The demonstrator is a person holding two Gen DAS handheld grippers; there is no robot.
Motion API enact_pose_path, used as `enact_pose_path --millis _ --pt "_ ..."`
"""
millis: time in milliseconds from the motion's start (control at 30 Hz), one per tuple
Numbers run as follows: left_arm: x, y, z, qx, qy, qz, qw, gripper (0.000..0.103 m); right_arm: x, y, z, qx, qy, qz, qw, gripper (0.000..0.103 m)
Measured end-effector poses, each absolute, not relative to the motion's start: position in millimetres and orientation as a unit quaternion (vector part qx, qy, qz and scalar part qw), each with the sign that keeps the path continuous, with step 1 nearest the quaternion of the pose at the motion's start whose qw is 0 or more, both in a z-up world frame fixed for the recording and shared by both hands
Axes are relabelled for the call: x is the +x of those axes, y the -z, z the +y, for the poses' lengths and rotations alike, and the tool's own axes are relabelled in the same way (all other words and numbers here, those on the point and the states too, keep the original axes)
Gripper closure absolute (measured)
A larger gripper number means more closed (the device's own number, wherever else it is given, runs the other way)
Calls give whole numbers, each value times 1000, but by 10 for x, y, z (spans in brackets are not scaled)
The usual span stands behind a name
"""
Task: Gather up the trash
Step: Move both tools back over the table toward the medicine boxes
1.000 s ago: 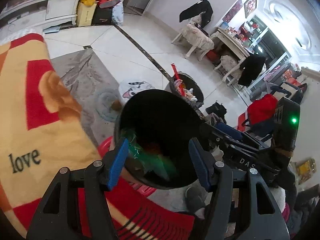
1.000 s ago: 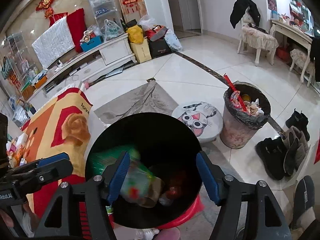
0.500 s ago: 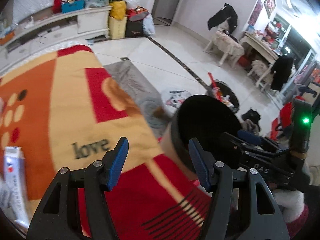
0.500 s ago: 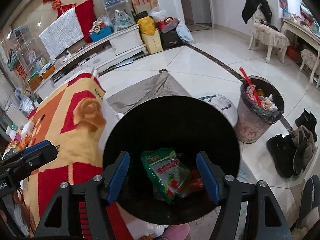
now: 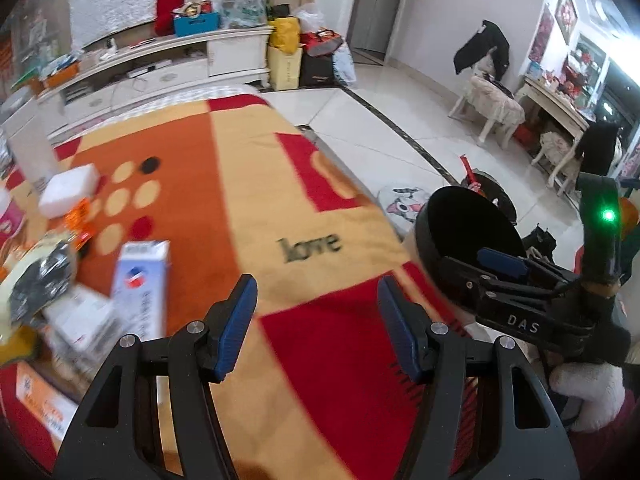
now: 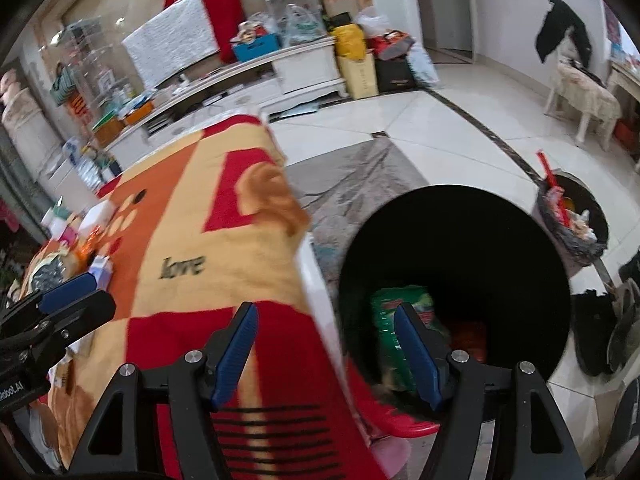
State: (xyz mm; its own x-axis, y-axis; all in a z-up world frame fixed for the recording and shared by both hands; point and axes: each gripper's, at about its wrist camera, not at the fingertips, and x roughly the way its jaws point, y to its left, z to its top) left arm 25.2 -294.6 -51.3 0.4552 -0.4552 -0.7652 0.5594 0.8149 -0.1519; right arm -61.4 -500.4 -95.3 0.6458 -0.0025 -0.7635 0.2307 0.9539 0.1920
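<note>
Reaching for the next piece of trash is the step in hand, judging by both grippers standing empty over the blanket-covered table. The trash lies at the table's left edge in the left wrist view: a white-and-blue carton (image 5: 140, 280), a white box (image 5: 70, 190) beyond it, a dark crumpled wrapper (image 5: 38, 280) and more packets at the near-left corner, all blurred. The black bin (image 6: 454, 276) stands off the table's right edge, with a green packet (image 6: 400, 312) already lying in it.

To do the step well, I would pick the carton first, since it is nearest the open middle of the blanket (image 5: 248, 184) and stands clear of the heap. Come down on its narrow sides and close only once both pads bracket it, so that neighbours are not dragged along.

The left gripper (image 5: 316, 328) has its jaws apart with nothing between them; the right gripper (image 6: 326, 354) likewise holds nothing, its jaws parted over the table's edge.

Only the left wrist view shows the carton and heap up close; the right wrist view shows them small and far. Only the right wrist view looks into the bin and shows its contents, and it shows a second, full bin (image 6: 572, 220) on the floor beyond more clearly.
</note>
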Motion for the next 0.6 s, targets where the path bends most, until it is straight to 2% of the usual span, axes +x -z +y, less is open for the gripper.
enact_pose_path --millis 267,600 --pt "187 612 -2318 34 273 444 853 42 -492 945 -4475 116 14 423 898 34" --pt "168 919 -1309 -27 231 512 827 42 -345 951 -3896 87 -42 435 895 34"
